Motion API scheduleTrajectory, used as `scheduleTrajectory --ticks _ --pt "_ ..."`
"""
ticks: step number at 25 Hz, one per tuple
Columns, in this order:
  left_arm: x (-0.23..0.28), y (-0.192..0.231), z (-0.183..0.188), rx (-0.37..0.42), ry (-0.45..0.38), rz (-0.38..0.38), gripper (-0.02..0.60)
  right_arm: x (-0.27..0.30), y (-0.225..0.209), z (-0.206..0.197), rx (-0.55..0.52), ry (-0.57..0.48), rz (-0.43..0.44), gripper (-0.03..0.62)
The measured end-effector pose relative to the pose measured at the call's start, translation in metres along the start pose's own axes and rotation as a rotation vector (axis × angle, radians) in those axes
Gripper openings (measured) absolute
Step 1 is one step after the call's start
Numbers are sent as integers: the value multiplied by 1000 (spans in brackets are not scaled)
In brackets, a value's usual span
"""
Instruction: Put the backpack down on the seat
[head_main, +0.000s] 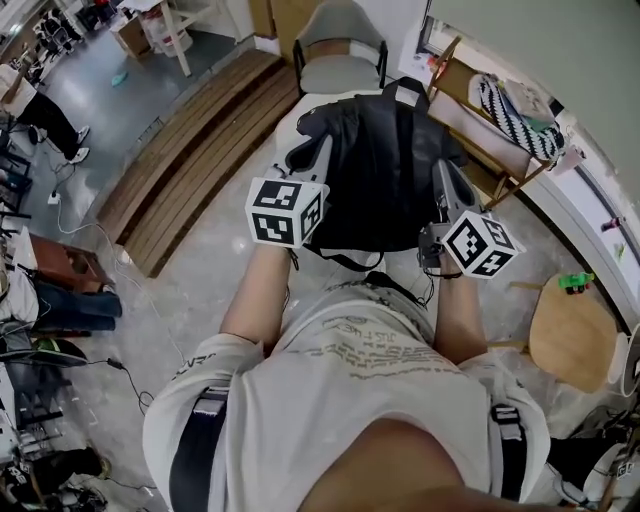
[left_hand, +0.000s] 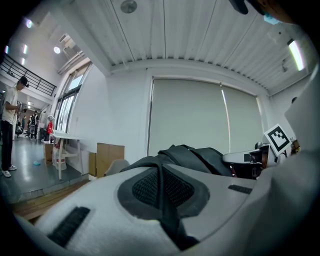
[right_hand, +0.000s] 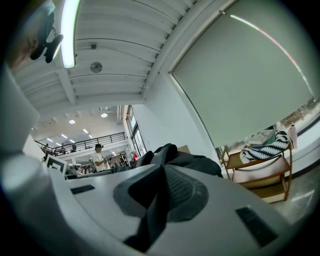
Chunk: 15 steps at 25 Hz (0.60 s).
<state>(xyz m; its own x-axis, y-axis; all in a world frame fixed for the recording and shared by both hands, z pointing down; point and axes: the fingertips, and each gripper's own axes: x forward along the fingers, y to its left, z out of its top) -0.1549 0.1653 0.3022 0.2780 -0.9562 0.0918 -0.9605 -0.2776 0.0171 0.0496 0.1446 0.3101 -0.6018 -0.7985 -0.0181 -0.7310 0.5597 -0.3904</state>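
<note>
Left tongs (head_main: 319, 152) and right tongs (head_main: 449, 183) are both clamped on the black backpack (head_main: 380, 170), one at each side of it. In the left gripper view the left tongs (left_hand: 161, 167) have their jaws pressed together on a band of the backpack's (left_hand: 196, 157) black fabric, which runs up between the pads. In the right gripper view the right tongs (right_hand: 160, 174) pinch a thicker fold of the backpack (right_hand: 186, 160) in the same way.

In the head view the backpack is held out in front of the person, broad side up, between the two marker cubes. A thin strap loop (head_main: 350, 263) hangs from its near edge. The edge of a pale seat (head_main: 289, 128) shows from under its far left corner. Whether the pack rests on that seat or hangs just above it cannot be told.

To the left, a slatted wooden platform (head_main: 190, 150) runs diagonally across the grey floor. To the right stands a wooden shelf rack (head_main: 470, 120), and on top of it lies a black-and-white striped bag (head_main: 515, 118). A grey chair (head_main: 340, 55) stands just beyond the backpack. Near the person's right arm is a round wooden stool (head_main: 570, 335). Far left, another person (head_main: 50, 120) stands well apart from all this.
</note>
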Motion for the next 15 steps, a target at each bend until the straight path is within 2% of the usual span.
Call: scheduleTrajectory --ticks 6,15 --pt "93 21 18 -26 47 20 28 80 -58 37 21 43 12 41" --pt "198 29 7 -41 108 30 28 148 -140 43 65 101 16 41"
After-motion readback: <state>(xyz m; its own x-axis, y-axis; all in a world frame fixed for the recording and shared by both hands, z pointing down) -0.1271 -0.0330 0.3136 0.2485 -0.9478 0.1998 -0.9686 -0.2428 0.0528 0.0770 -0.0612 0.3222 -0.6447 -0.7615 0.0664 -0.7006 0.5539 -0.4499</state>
